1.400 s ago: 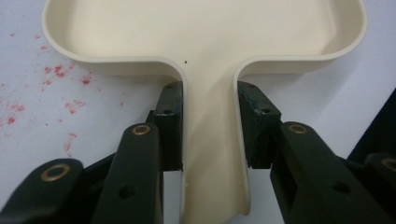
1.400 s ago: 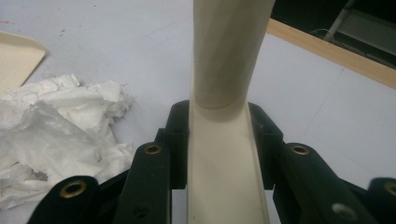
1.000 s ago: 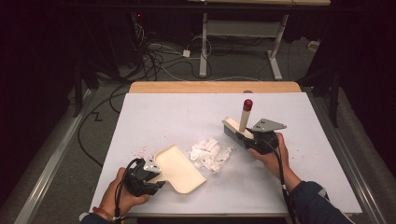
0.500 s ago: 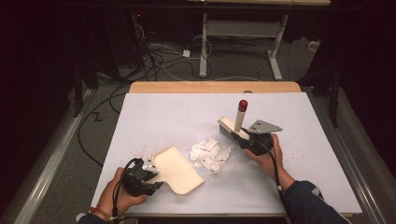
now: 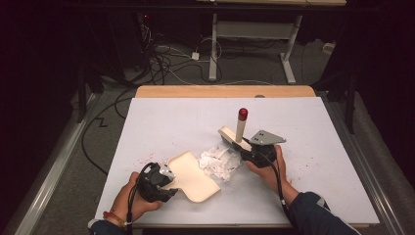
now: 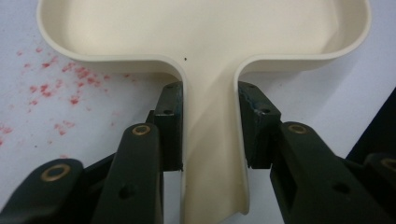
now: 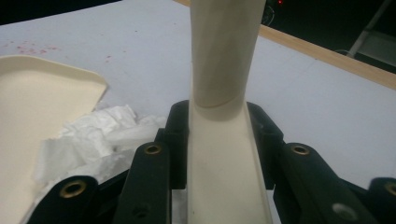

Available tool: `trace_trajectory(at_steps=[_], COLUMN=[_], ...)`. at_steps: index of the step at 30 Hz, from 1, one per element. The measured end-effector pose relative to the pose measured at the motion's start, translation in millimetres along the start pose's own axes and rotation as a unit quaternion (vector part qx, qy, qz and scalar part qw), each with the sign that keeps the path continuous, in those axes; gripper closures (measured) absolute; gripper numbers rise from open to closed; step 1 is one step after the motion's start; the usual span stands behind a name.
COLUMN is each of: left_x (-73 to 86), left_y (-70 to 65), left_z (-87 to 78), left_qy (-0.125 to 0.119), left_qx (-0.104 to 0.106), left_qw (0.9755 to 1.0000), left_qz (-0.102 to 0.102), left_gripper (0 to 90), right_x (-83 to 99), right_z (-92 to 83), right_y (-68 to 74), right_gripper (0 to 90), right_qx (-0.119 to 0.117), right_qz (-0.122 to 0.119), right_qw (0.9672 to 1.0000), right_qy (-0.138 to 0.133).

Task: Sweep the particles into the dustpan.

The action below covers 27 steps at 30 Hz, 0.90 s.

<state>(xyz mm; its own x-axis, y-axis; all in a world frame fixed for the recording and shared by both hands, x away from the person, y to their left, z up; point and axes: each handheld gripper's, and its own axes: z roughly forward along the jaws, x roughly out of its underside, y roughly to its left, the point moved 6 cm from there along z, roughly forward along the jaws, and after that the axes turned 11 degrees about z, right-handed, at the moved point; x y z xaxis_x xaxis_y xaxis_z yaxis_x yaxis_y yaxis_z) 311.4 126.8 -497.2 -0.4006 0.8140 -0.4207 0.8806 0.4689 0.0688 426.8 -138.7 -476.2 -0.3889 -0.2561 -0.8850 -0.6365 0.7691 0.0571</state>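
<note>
The left tongs (image 6: 210, 126) are clamped on the handle of the cream dustpan (image 5: 192, 175), which lies flat near the front edge of the white surface (image 5: 171, 117) — its tray looks empty. Crumpled white paper (image 5: 219, 162) sits just beside the pan's open lip. On the paper's other side, the right tongs (image 7: 219, 140) are clamped on a cream brush (image 5: 238, 134) with a red-capped handle. The far half of the surface lies bare; faint red specks (image 6: 56, 84) mark it beside the pan.
</note>
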Motion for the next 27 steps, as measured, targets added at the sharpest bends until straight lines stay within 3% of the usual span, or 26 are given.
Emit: trace_trajectory(at_steps=[10, 13, 27], left_x=[-12.2, -16.4, -38.6], left_y=[-4.0, -5.9, -13.0], left_z=[5.6, 10.1, 23.9], left_qy=[-0.003, 0.000, 0.000], left_qx=[0.010, 0.010, 0.008], left_qw=[0.9999, 0.9999, 1.0000], left_qz=[-0.005, -0.004, -0.006], left_gripper=[62.9, 62.9, 62.8], right_x=[0.5, -0.3, 1.2], right_z=[5.1, 5.4, 3.8], right_y=[24.0, 28.8, 61.2], right_gripper=[67.5, 67.5, 67.6], right_qx=[-0.017, -0.032, -0.074], right_qz=[-0.013, 0.000, -0.019], right_qw=[0.9998, 0.9995, 0.9970], right_qy=[0.001, -0.001, 0.004])
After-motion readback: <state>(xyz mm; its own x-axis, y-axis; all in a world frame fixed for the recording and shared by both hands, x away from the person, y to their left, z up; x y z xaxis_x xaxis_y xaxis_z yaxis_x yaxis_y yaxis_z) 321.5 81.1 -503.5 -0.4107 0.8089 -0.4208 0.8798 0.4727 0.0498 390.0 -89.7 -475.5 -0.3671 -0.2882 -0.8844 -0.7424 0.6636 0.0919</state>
